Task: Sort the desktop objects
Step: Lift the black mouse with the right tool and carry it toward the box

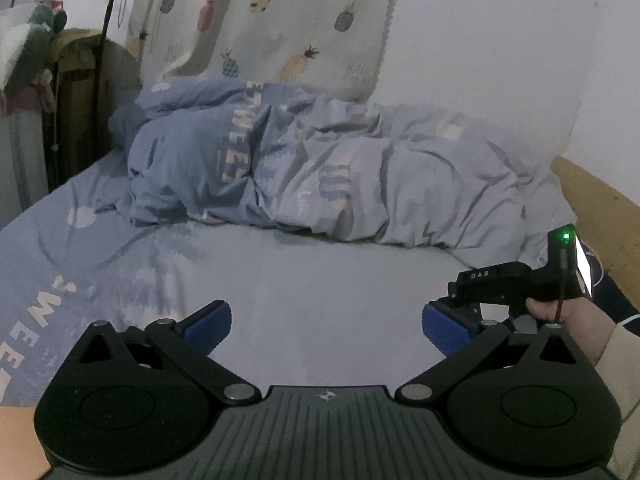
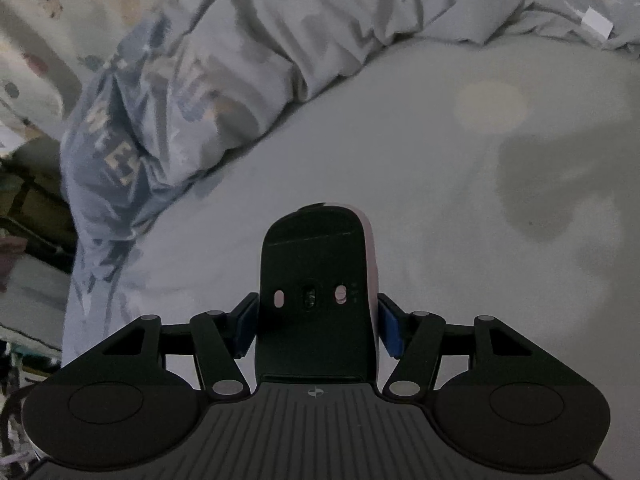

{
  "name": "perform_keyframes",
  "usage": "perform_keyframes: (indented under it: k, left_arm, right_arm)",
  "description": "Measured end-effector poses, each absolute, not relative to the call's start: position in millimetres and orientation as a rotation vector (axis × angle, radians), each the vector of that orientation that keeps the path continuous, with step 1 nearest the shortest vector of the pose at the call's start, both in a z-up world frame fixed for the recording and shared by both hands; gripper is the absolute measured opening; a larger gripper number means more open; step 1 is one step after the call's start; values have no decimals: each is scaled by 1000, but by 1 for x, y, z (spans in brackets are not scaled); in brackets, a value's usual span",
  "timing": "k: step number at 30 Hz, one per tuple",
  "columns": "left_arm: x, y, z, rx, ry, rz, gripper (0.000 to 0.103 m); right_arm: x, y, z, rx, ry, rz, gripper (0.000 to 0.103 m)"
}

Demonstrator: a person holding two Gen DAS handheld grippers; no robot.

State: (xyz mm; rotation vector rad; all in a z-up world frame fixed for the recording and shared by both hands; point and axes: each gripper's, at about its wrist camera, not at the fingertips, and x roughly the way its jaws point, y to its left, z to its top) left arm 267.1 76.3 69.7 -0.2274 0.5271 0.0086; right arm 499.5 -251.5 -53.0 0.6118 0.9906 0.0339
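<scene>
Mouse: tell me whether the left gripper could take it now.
Probably not directly: the right gripper is shut on the mouse, pads on both sides. The left gripper is open and empty.

A bed [image 1: 320, 280] with a pale blue sheet carries a rumpled blue duvet [image 1: 320, 168] printed with pale letters, heaped along its far side. Behind the duvet hangs a pineapple-patterned curtain [image 1: 272, 20]. A wooden board [image 1: 600, 208] edges the bed at right. Clothes [image 1: 28, 40] pile up at far left.
</scene>
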Motion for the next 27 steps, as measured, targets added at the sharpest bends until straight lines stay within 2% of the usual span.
perform_keyframes:
  k: [27]
  left_arm:
    - [199, 39, 151, -194, 404, 9, 103]
  right_arm:
    - [400, -267, 88, 600, 819, 172, 64]
